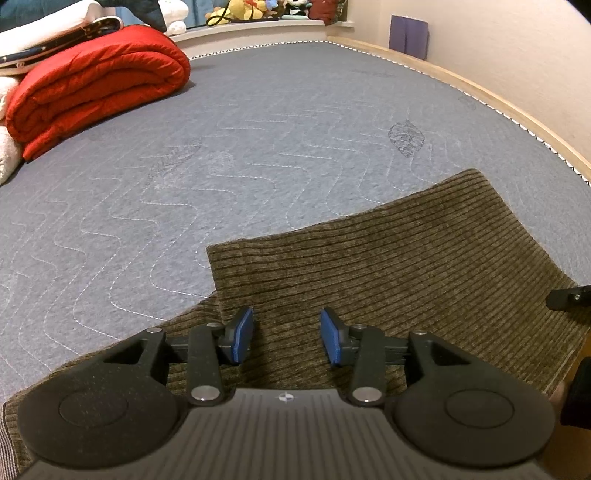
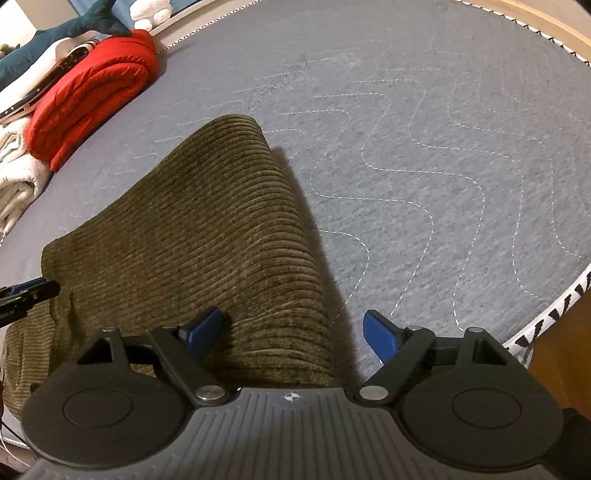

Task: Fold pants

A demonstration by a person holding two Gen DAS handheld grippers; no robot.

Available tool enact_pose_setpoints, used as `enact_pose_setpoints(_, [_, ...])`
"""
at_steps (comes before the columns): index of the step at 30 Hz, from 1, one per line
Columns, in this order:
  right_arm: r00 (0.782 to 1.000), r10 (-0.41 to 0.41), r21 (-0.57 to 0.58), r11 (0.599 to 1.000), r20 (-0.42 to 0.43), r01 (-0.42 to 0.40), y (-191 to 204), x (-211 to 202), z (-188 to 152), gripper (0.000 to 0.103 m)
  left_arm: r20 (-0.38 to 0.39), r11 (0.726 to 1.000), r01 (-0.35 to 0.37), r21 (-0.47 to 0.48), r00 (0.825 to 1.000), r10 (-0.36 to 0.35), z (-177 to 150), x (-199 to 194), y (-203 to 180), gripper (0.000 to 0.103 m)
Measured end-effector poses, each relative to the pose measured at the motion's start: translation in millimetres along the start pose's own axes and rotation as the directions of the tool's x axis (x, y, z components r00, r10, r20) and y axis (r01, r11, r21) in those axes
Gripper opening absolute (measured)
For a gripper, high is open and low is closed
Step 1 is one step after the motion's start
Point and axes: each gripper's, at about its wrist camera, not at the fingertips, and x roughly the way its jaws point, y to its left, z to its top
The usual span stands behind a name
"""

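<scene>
pants (image 1: pixel 388 258): olive-brown, ribbed corduroy stripes
mattress (image 1: pixel 221 147): grey-blue, white wavy quilting, faint dark leaf prints
mattress edge tape (image 2: pixel 546 321): white, black zigzag
quilt (image 1: pixel 96 85): bright red
gripper pads (image 1: pixel 242 336): blue, on black fingers
bed frame (image 1: pixel 480 92): pale wood

Ahead of the left gripper's (image 1: pixel 287 334) fingers (image 1: pixel 242 336), beyond the folded brown pants (image 1: pixel 388 266), the grey mattress (image 1: pixel 258 129) lay bare and open. Far ahead and to their left, a rolled red quilt (image 1: pixel 99 85) and white bedding (image 1: pixel 48 29) blocked that corner. To the right of the right gripper's (image 2: pixel 293 332) fingers (image 2: pixel 380 334), the mattress ran free to its wooden edge (image 2: pixel 546 26).
</scene>
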Motion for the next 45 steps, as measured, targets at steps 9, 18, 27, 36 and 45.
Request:
enact_pose_setpoints(9, [0.997,0.059,-0.056,0.997,-0.039,-0.062,9,7,0,0.081,0.007,1.0,0.01,0.005,1.0,-0.01,2,-3,-3,0.047])
enact_pose_setpoints(18, [0.995,0.081,-0.105,0.992,0.059,-0.074,23,-21,-4,0.032,0.034,0.993,0.109,-0.048,0.994,-0.107,7,-13,0,0.058])
enact_pose_setpoints(27, [0.918,0.205,-0.58,0.814,0.339,0.033,132,-87,-49,0.028,0.16,0.798,0.578,-0.172,0.816,-0.556,34,-62,-8,0.096])
enact_pose_setpoints(36, [0.858,0.346,-0.86,0.475,0.38,0.189,209,-89,-125,0.025,0.03,0.892,0.435,-0.123,0.9,-0.435,32,-55,-21,0.068])
enact_pose_setpoints(45, [0.861,0.432,-0.913,0.4,0.268,0.084,236,-79,-127,0.037,0.008,0.924,0.354,-0.145,0.934,-0.357,0,-50,41,0.022])
